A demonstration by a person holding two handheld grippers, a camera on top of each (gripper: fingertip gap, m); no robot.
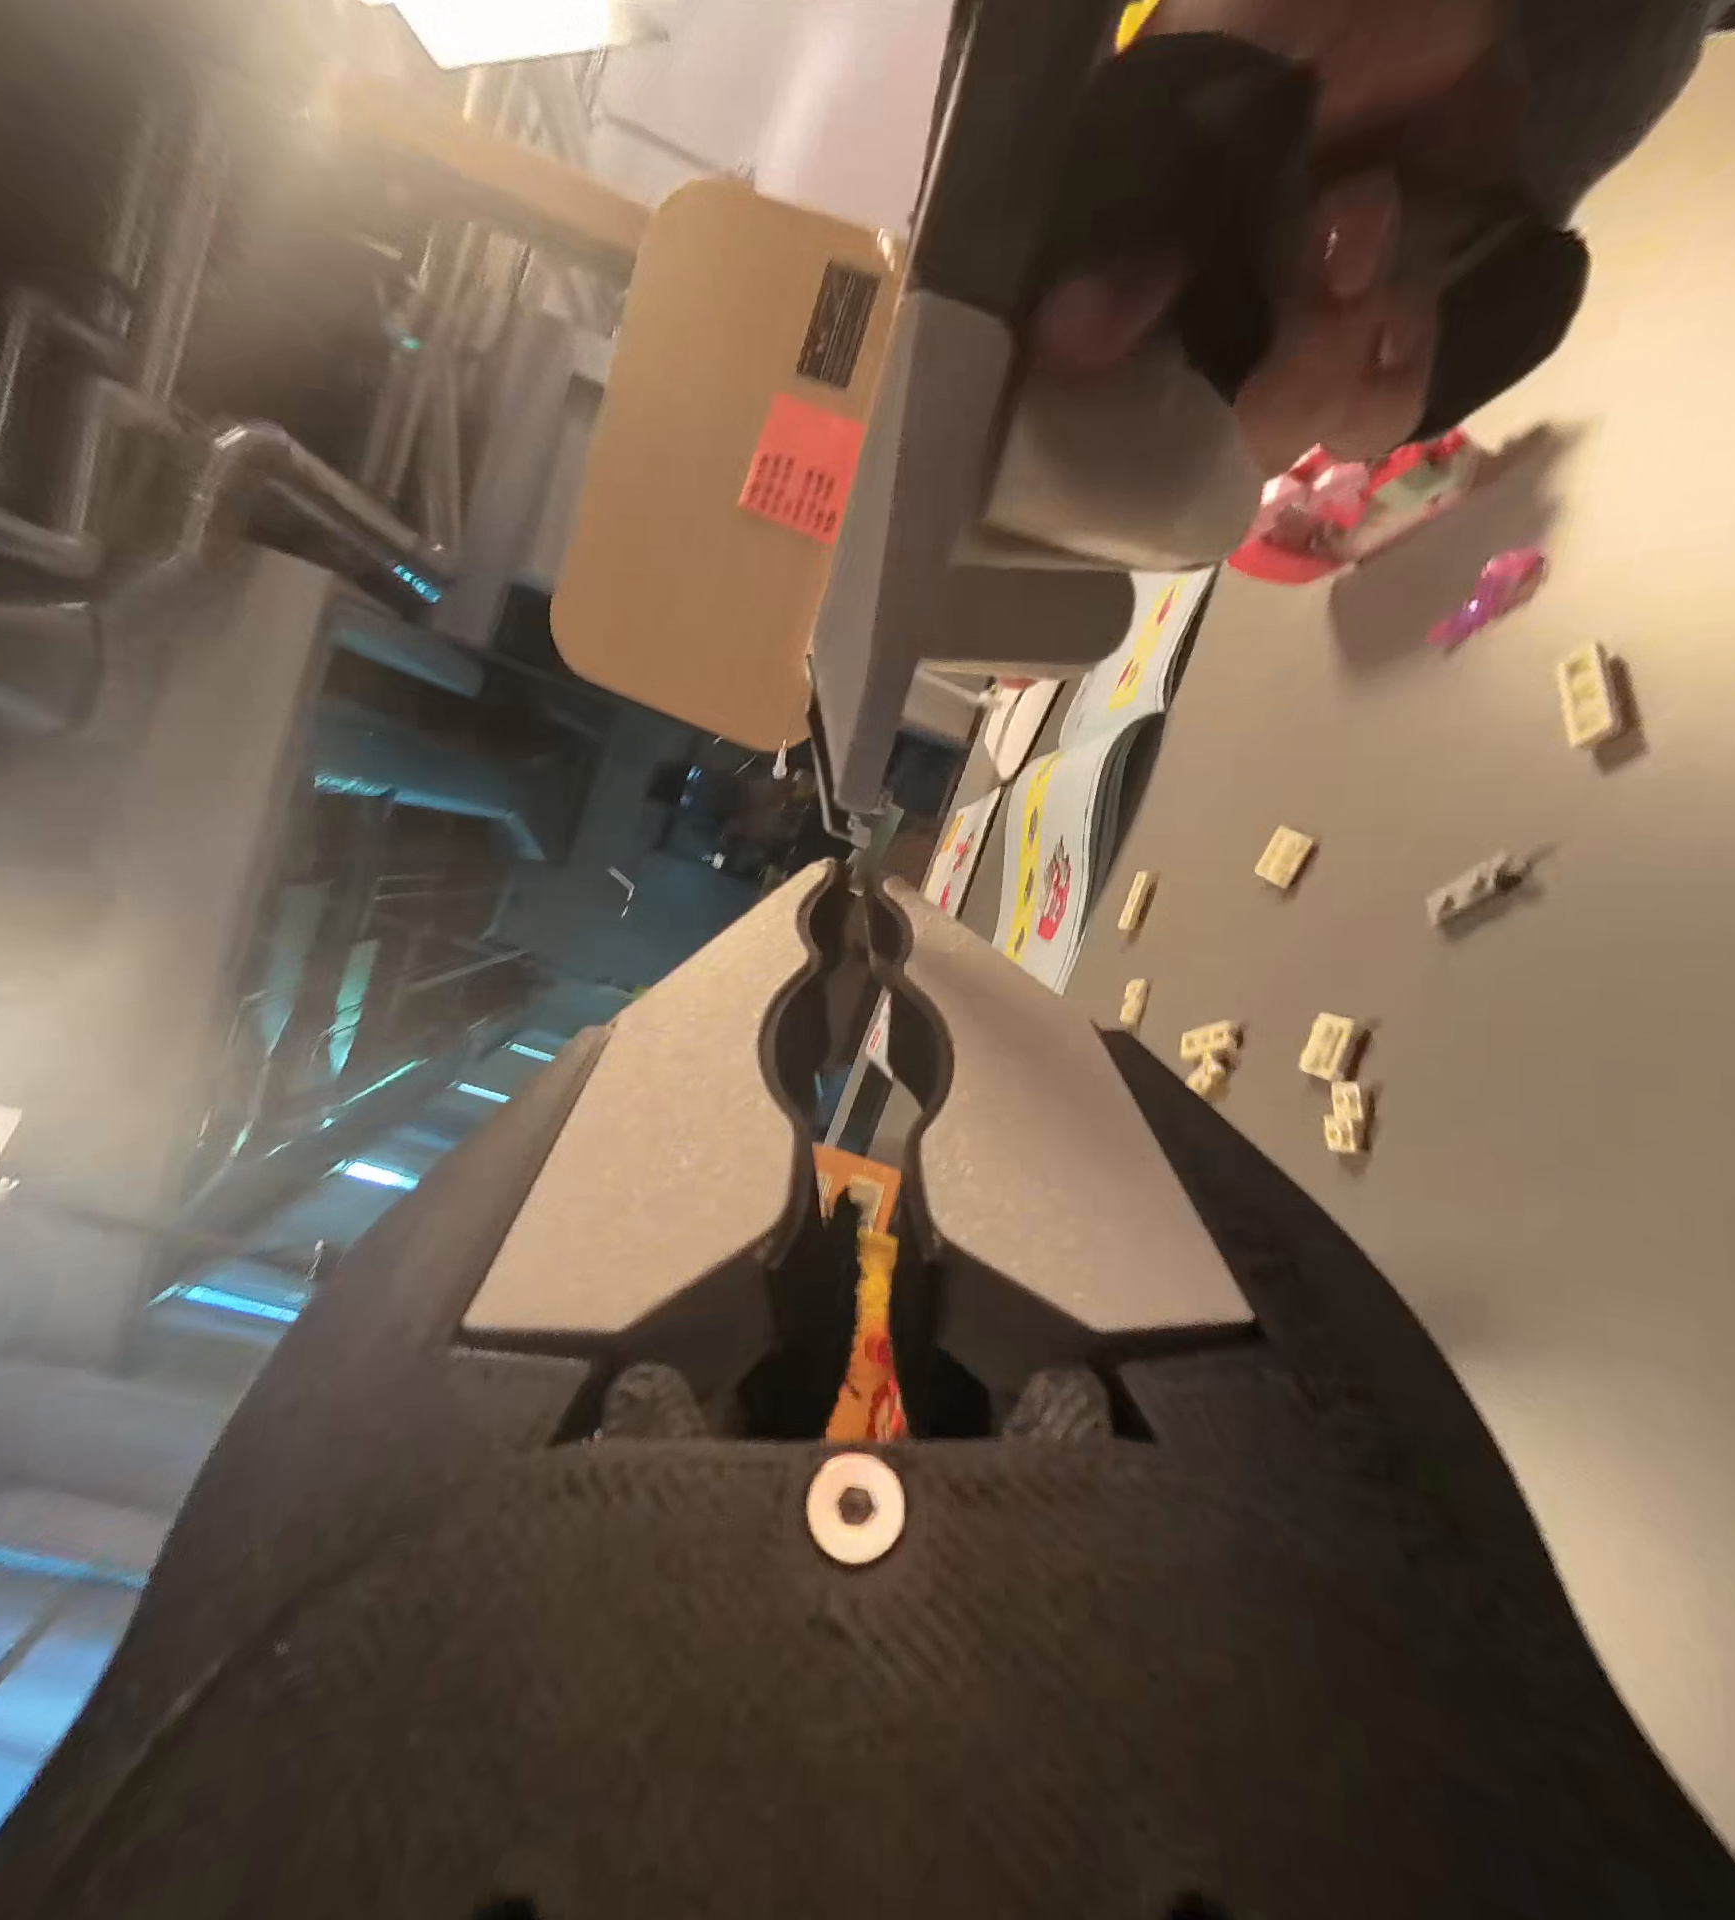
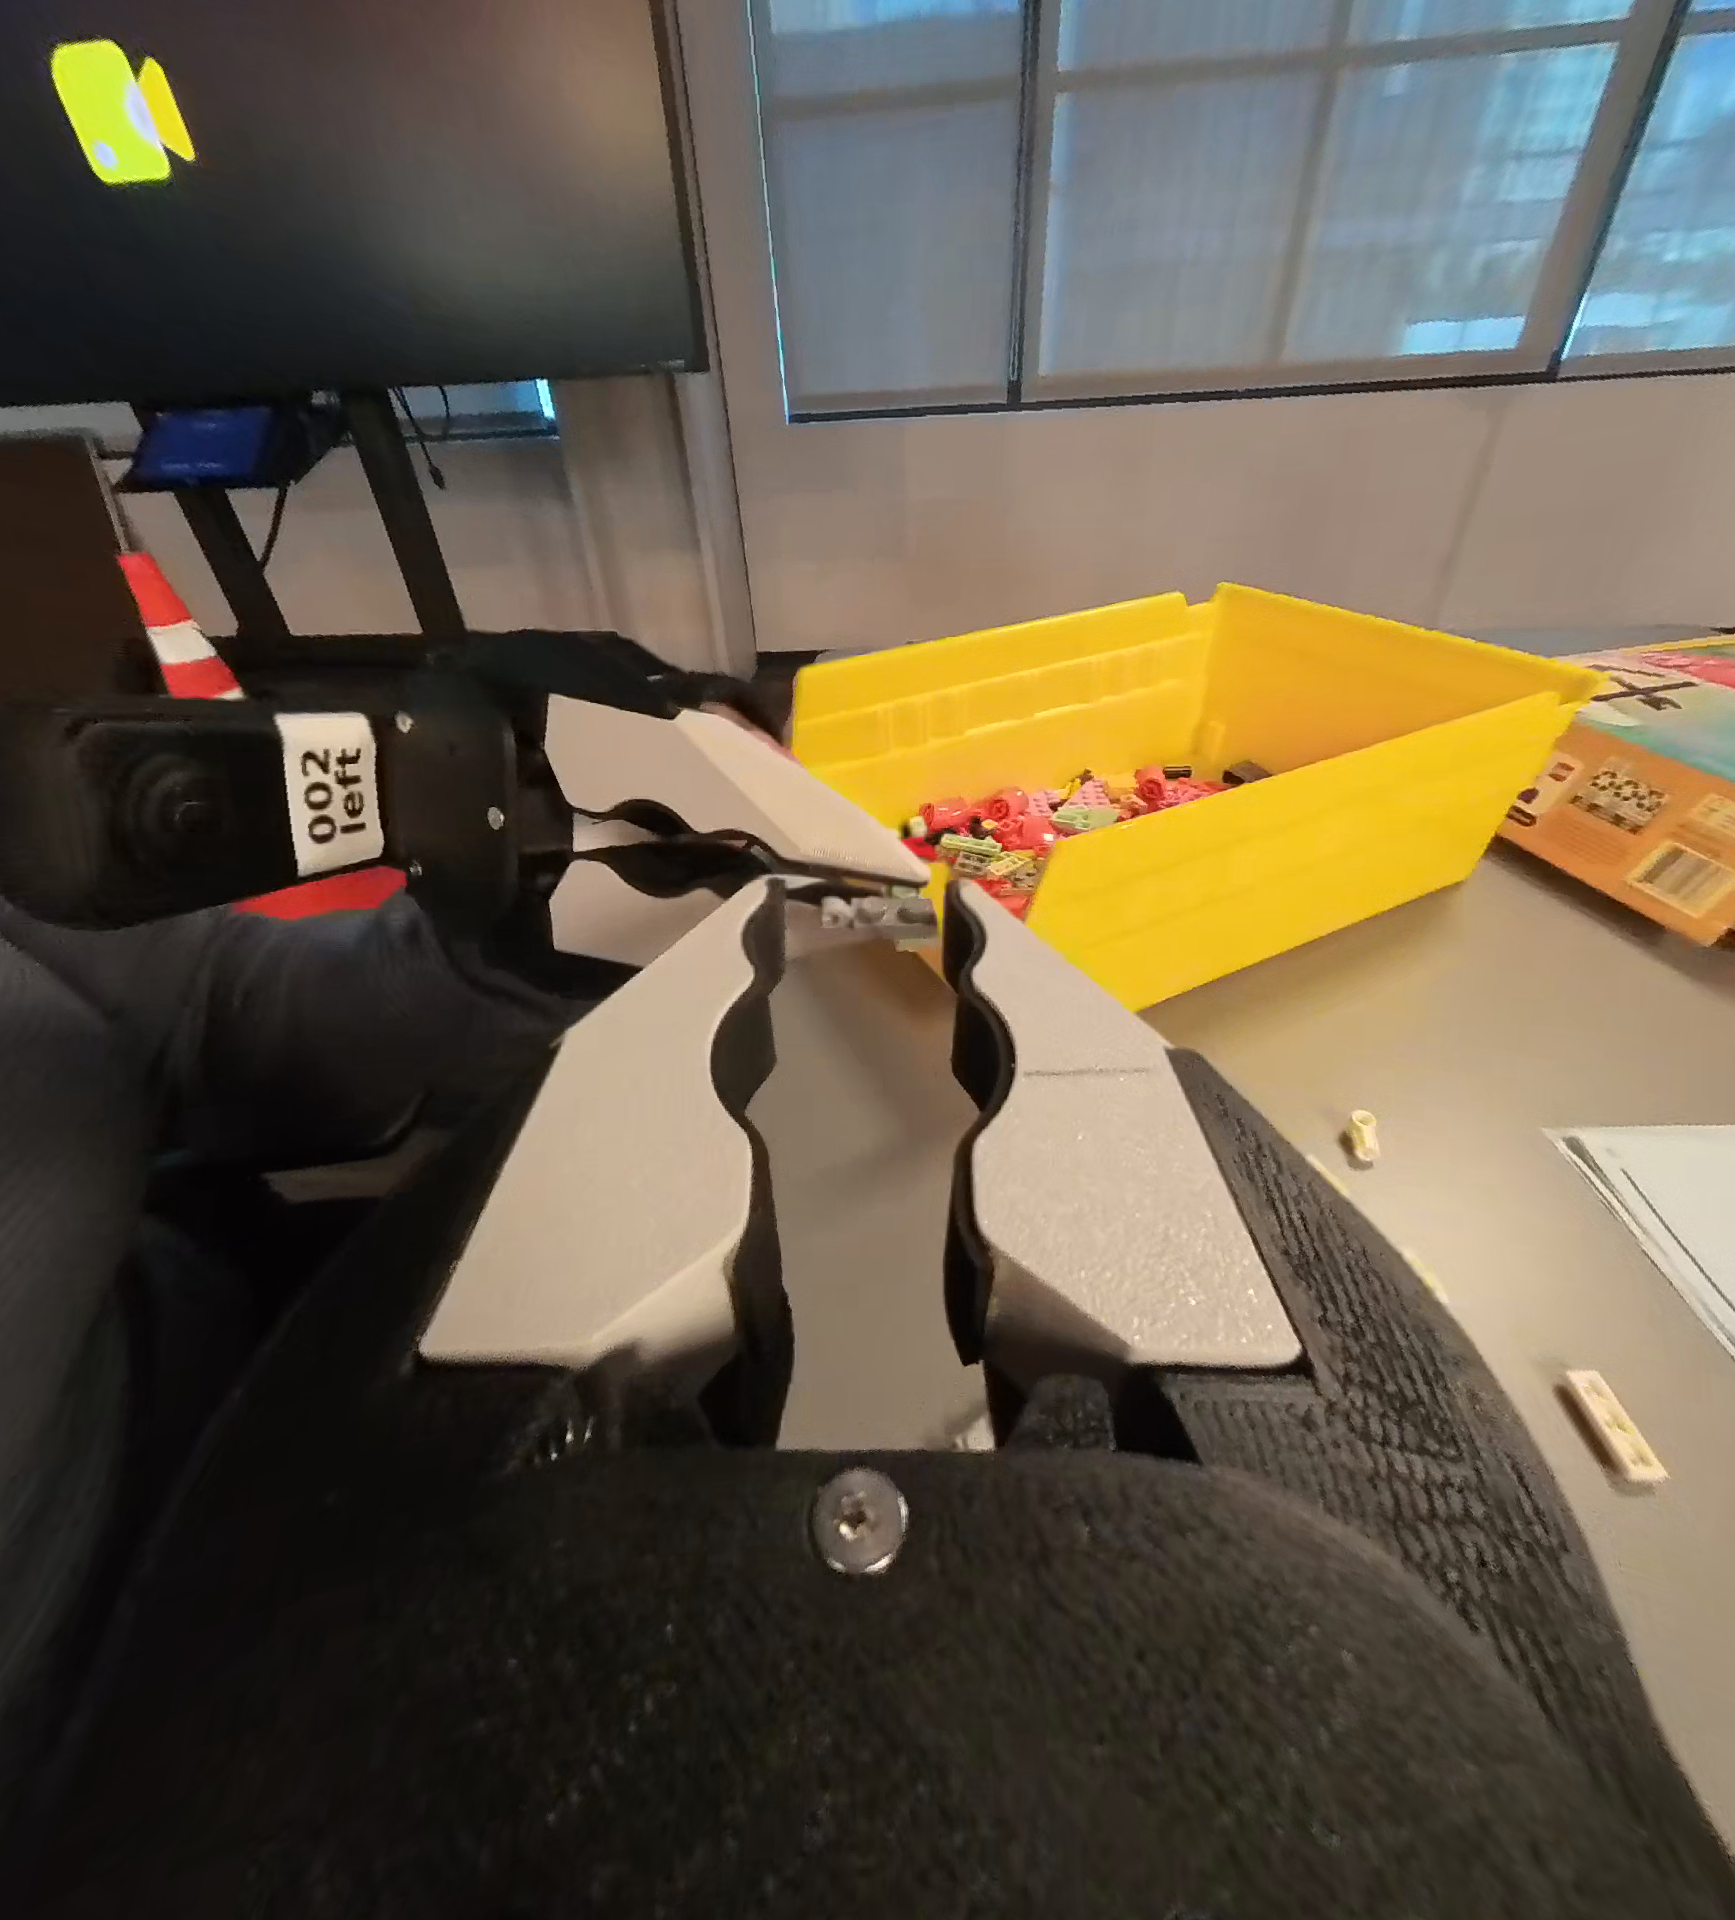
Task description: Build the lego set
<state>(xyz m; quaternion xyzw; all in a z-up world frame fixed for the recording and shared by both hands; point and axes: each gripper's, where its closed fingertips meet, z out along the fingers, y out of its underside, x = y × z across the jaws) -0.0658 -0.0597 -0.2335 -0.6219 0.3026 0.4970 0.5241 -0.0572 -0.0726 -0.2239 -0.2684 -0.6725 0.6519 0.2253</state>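
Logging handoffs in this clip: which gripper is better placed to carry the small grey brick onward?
Left, probably. The left gripper is shut on the small grey brick, pinching it at the fingertips. The right gripper stands open around the brick, pads apart from it, beside the yellow bin.

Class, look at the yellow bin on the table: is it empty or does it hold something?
Not empty. The yellow bin holds a low heap of small building bricks, mostly red and pink, across its floor.
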